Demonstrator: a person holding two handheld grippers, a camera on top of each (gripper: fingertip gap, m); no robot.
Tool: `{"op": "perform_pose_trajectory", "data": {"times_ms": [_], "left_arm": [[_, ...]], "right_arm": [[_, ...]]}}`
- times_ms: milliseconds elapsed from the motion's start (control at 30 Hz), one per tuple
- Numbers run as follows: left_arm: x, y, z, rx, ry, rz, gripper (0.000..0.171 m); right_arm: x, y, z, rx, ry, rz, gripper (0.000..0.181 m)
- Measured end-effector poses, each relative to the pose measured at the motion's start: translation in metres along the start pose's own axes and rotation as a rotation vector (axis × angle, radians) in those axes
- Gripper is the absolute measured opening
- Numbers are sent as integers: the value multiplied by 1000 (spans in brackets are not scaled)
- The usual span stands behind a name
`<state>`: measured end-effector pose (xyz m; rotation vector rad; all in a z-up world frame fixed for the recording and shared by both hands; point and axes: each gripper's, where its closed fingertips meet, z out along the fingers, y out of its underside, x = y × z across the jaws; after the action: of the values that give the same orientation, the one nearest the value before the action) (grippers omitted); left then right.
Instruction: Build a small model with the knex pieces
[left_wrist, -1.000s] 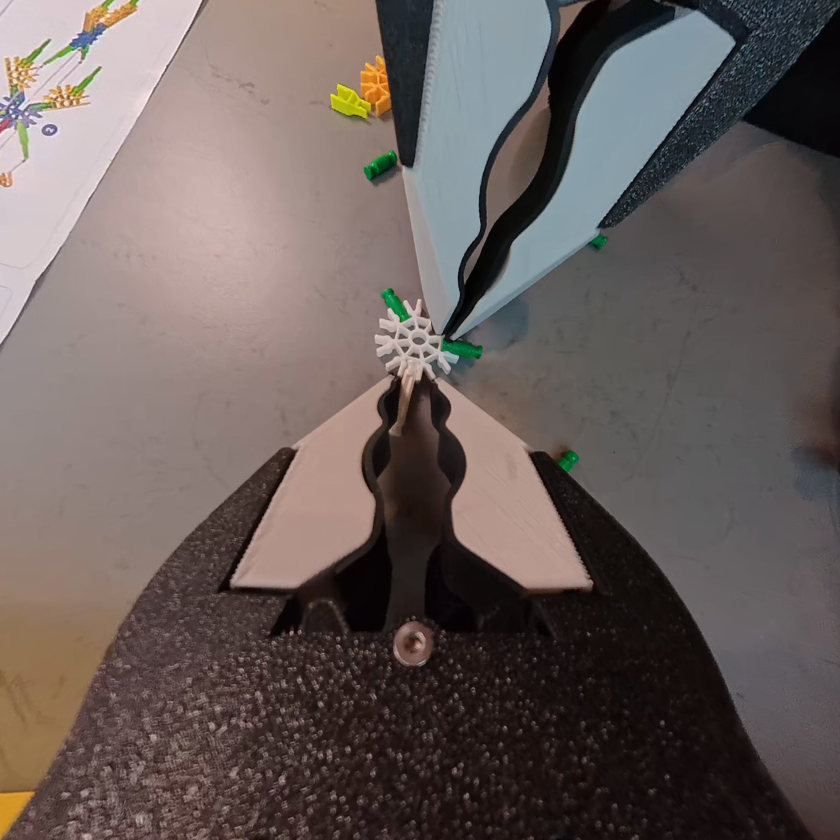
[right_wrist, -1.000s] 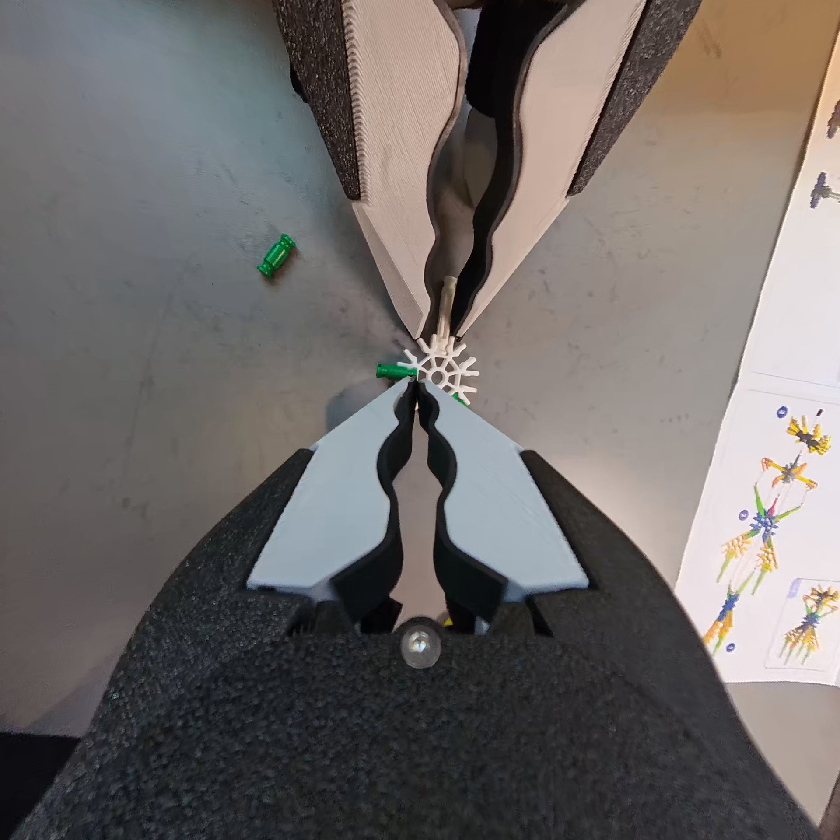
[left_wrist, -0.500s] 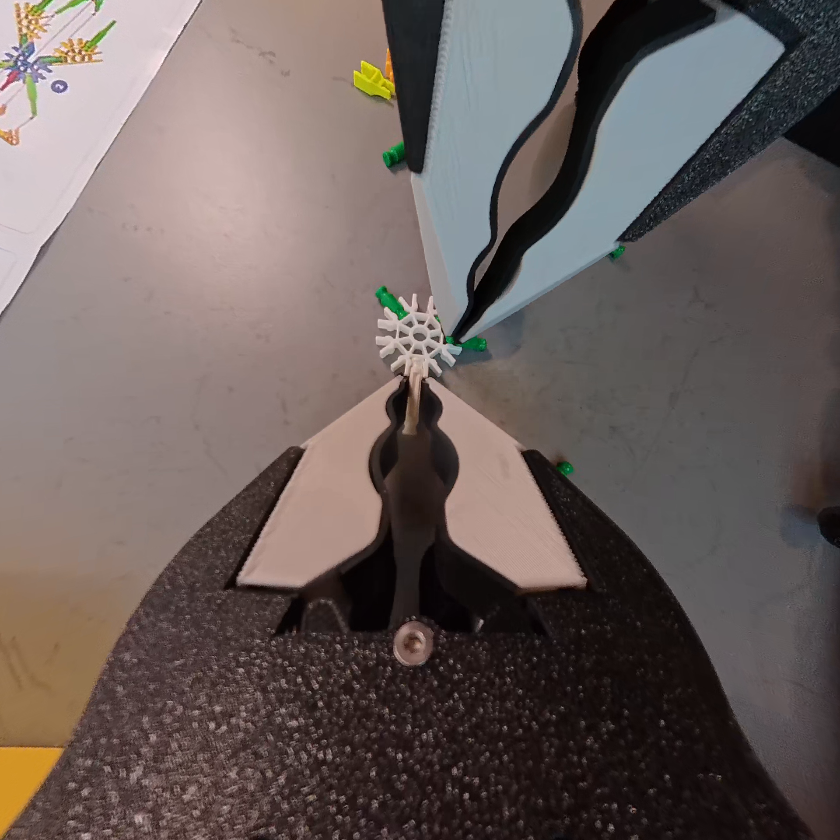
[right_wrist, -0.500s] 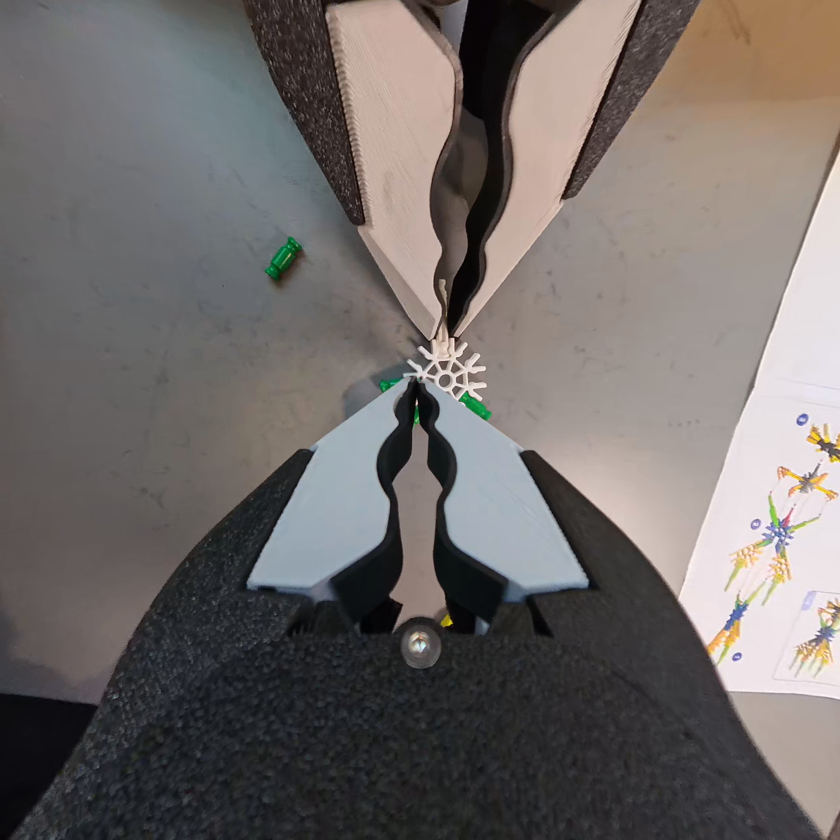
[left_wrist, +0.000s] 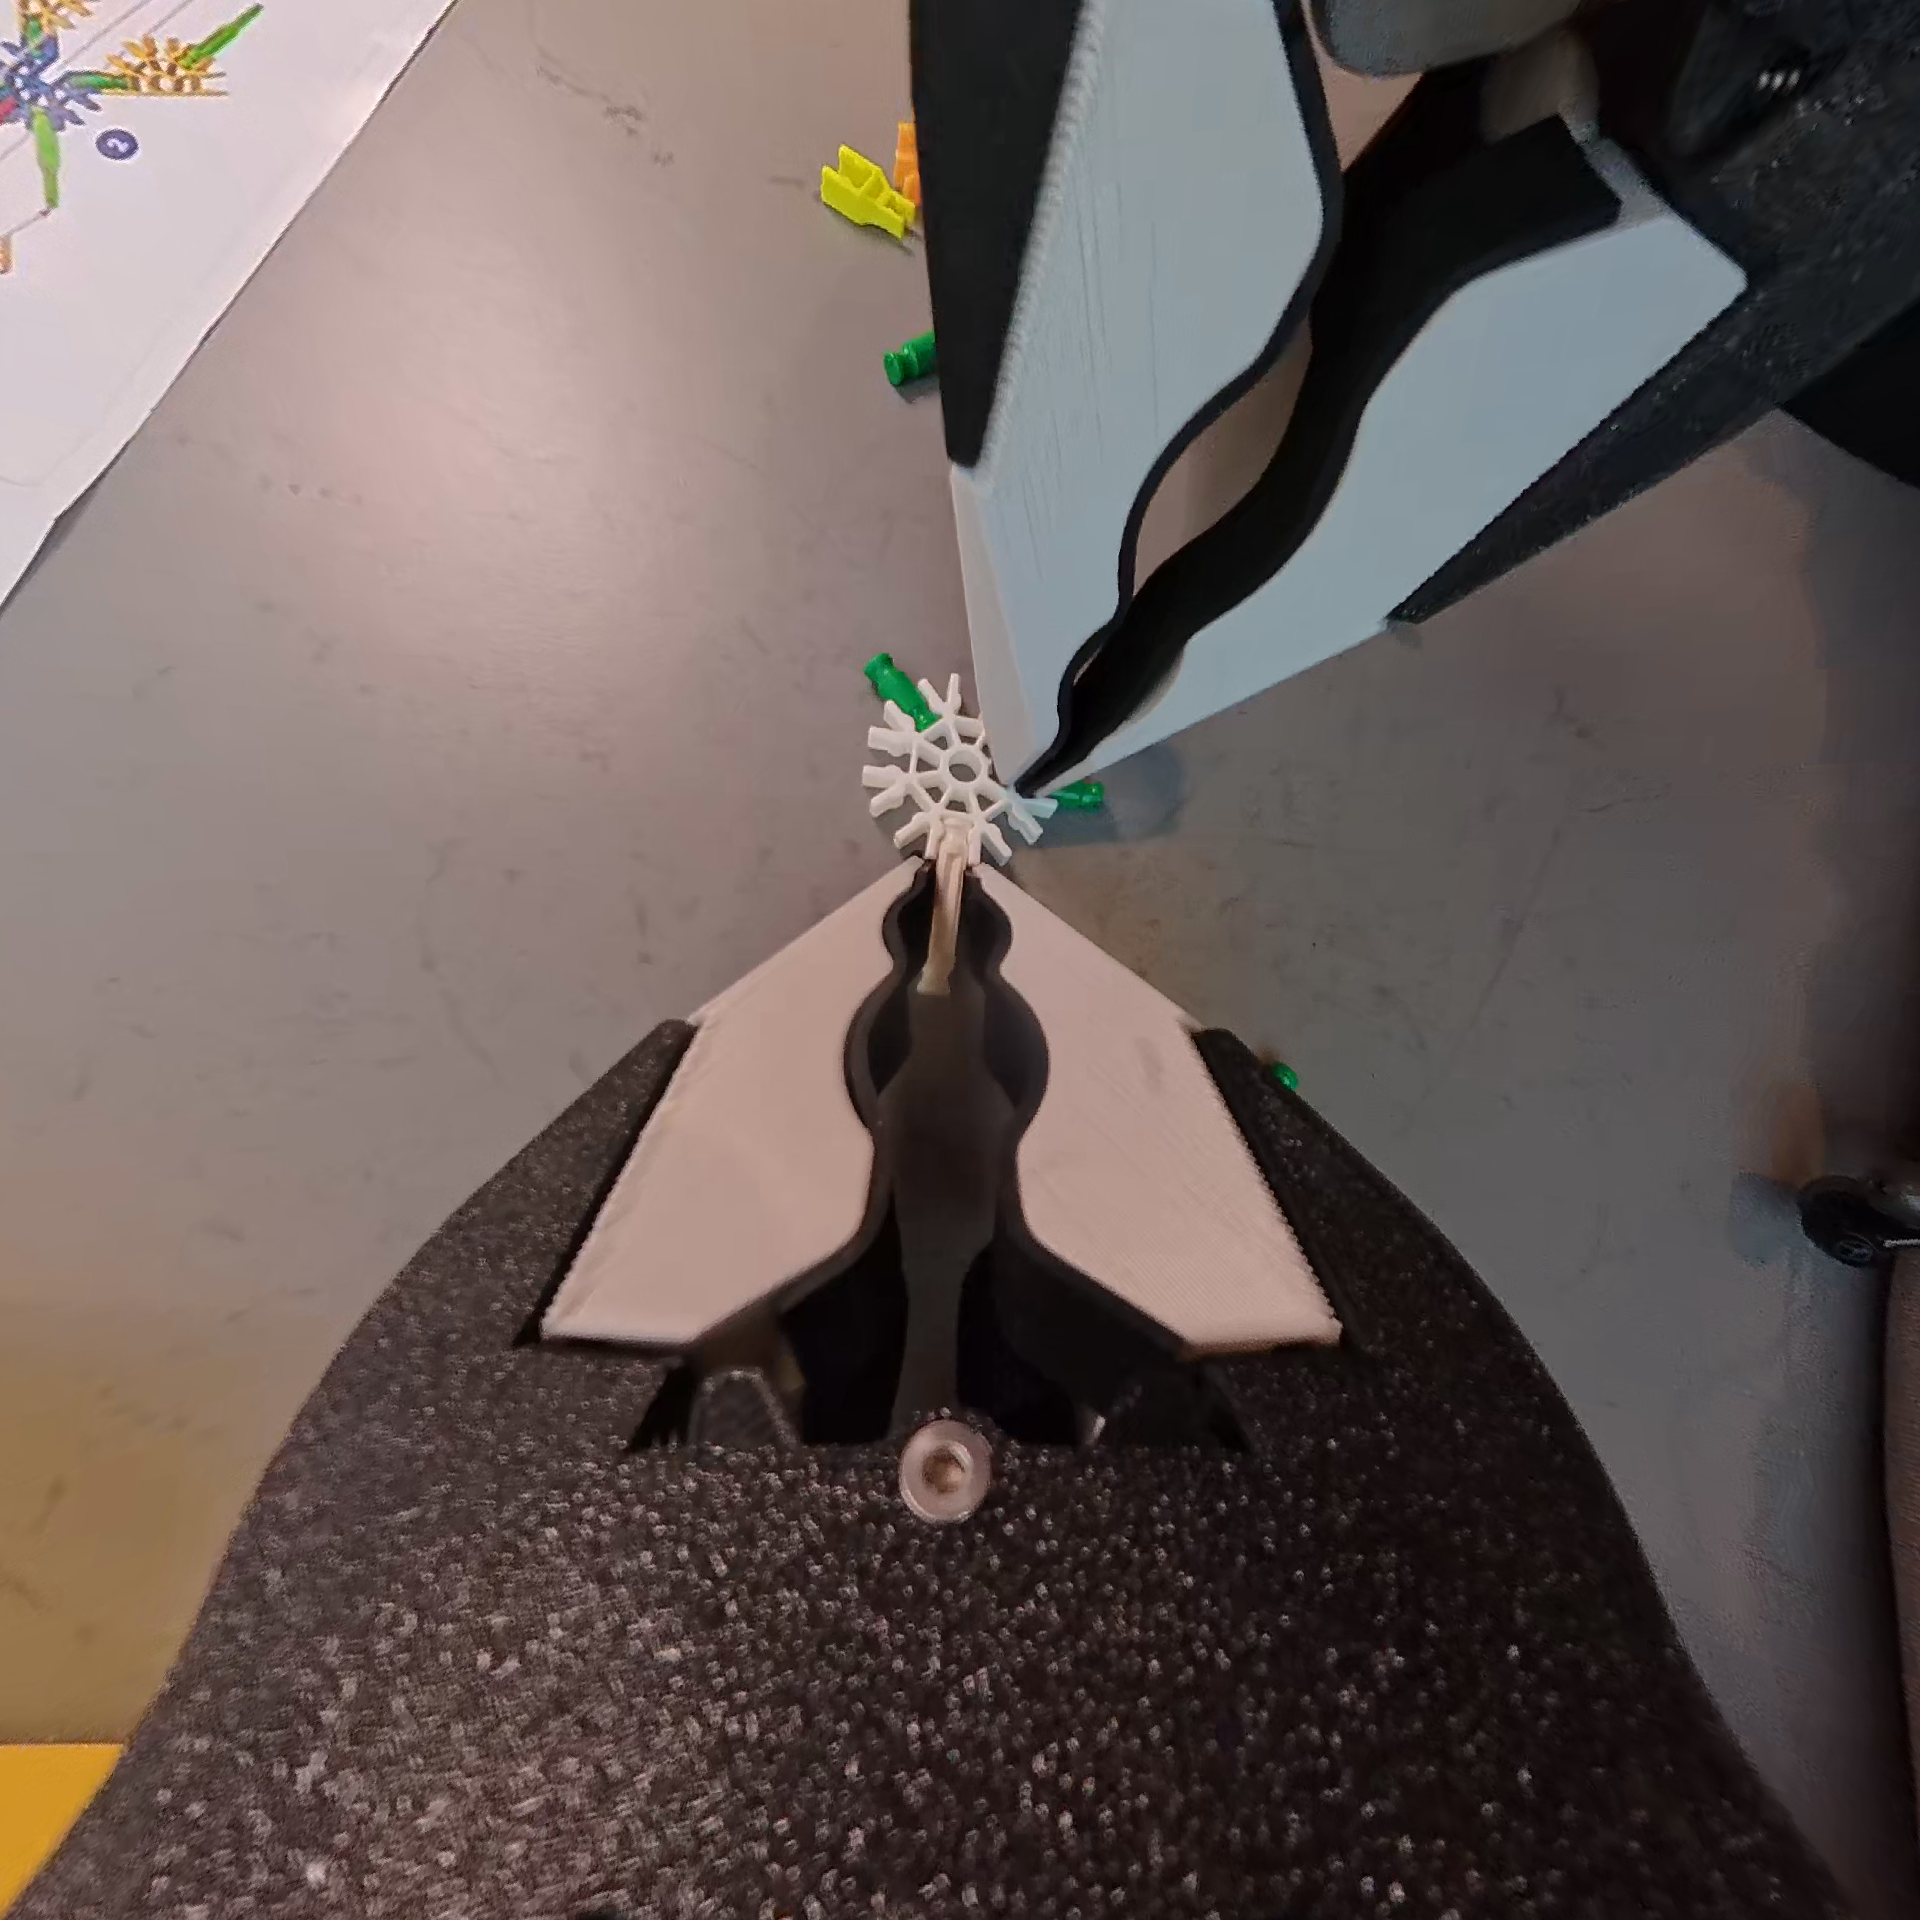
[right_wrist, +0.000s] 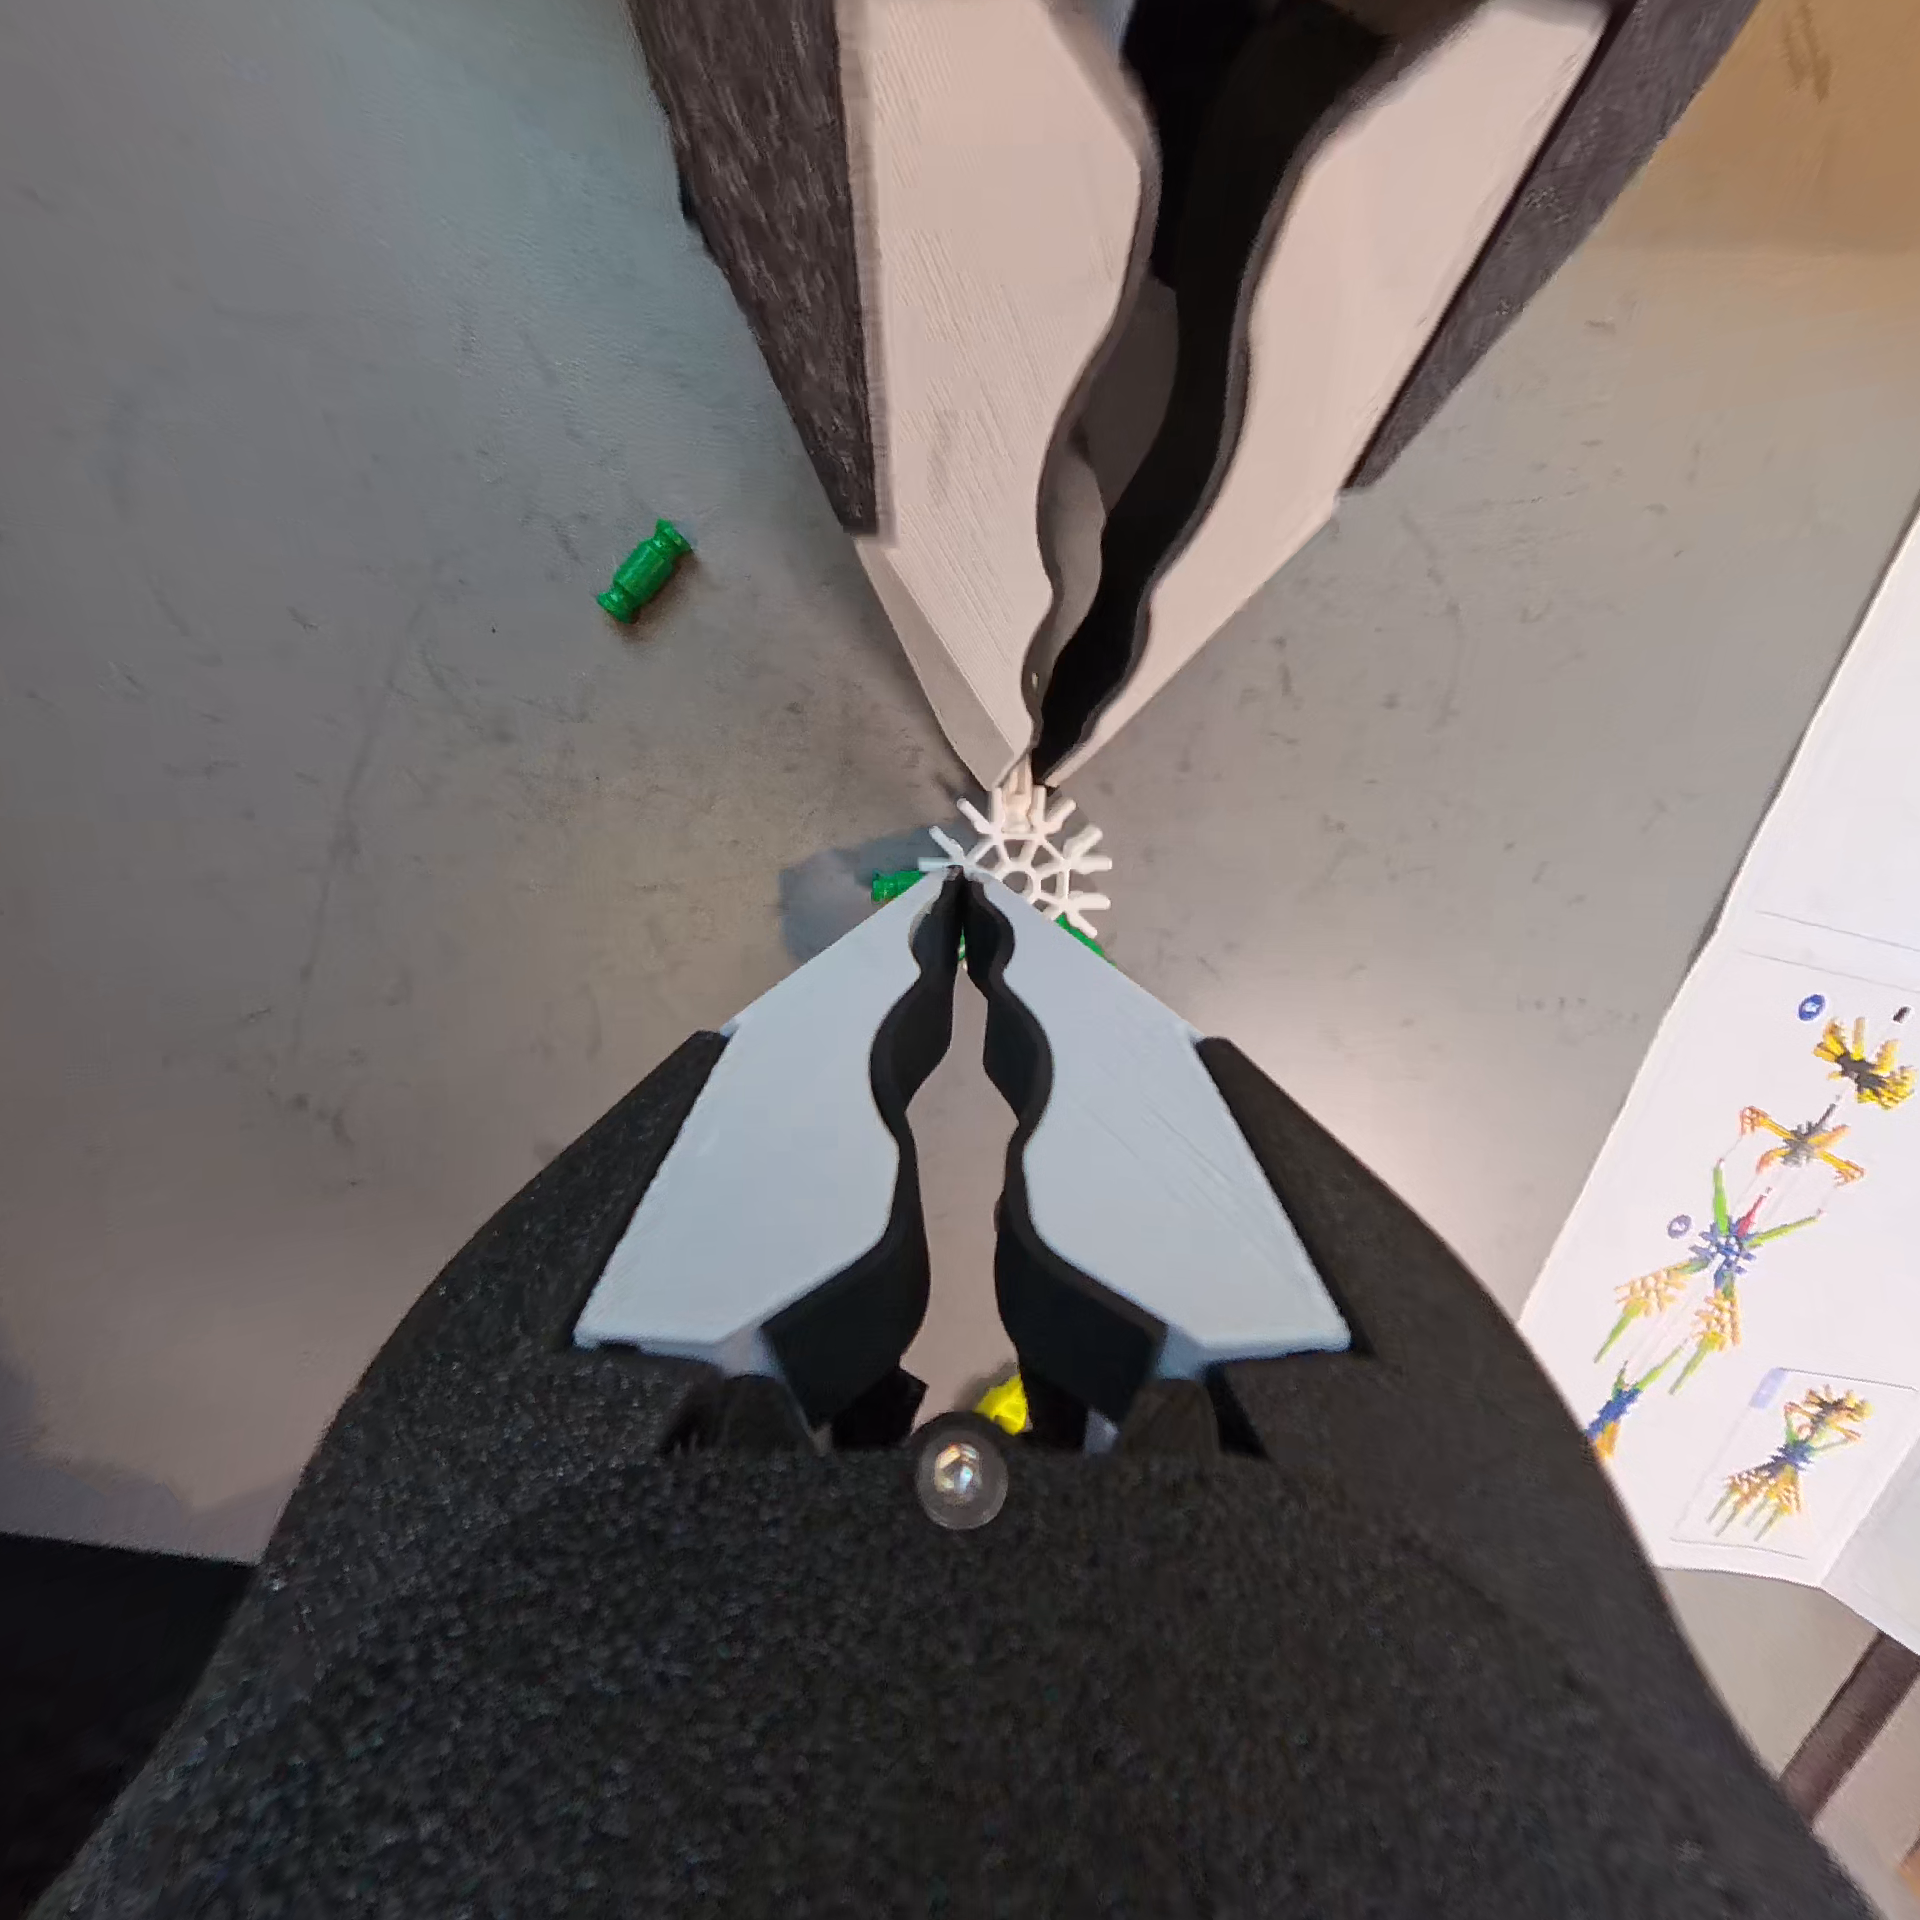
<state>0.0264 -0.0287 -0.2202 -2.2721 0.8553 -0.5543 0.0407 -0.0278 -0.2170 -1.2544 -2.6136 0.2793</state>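
A white snowflake-shaped connector (left_wrist: 951, 774) is held above the grey table (left_wrist: 416, 623) between both grippers. My left gripper (left_wrist: 951, 868), with beige fingers, is shut on a short pale rod (left_wrist: 940, 935) plugged into the connector's near side. My right gripper (left_wrist: 1023, 784), with blue-grey fingers, comes in from the upper right and is shut on one spoke of the connector. In the right wrist view the right gripper (right_wrist: 956, 881) pinches the connector (right_wrist: 1034, 868) and the left gripper (right_wrist: 1029, 769) meets it from above. Two short green rods (left_wrist: 894, 686) (left_wrist: 1075, 798) show right beside the connector.
A printed instruction sheet lies at the table's side (left_wrist: 104, 260) (right_wrist: 1766, 1247). Loose pieces lie about: a yellow piece (left_wrist: 862, 192), an orange piece (left_wrist: 907, 171), green rods (left_wrist: 909, 358) (left_wrist: 1285, 1075) (right_wrist: 644, 571). A black object (left_wrist: 1860, 1216) sits at the right edge. Less than 4 cm separates the two grippers' tips. My right tips are roughly 12 cm from the yellow piece (left_wrist: 862, 192).
Both grippers stay shut at the connector. The pair has drifted a little over the table, and the two grippers have tilted slightly relative to each other.
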Motion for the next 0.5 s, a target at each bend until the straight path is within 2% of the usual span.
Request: {"op": "perform_pose_trajectory", "data": {"times_ms": [200, 333, 400, 500], "left_arm": [[0, 0, 0, 1, 2, 8, 5], [0, 0, 0, 14, 3, 78, 6], [0, 1, 0, 23, -1, 146, 6], [0, 0, 0, 42, 12, 192, 6]], "right_arm": [[0, 1, 0, 13, 21, -7, 0], [1, 3, -10, 182, 15, 105, 0], [3, 7, -25, 273, 23, 161, 7], [2, 16, -26, 315, 7, 179, 36]]}}
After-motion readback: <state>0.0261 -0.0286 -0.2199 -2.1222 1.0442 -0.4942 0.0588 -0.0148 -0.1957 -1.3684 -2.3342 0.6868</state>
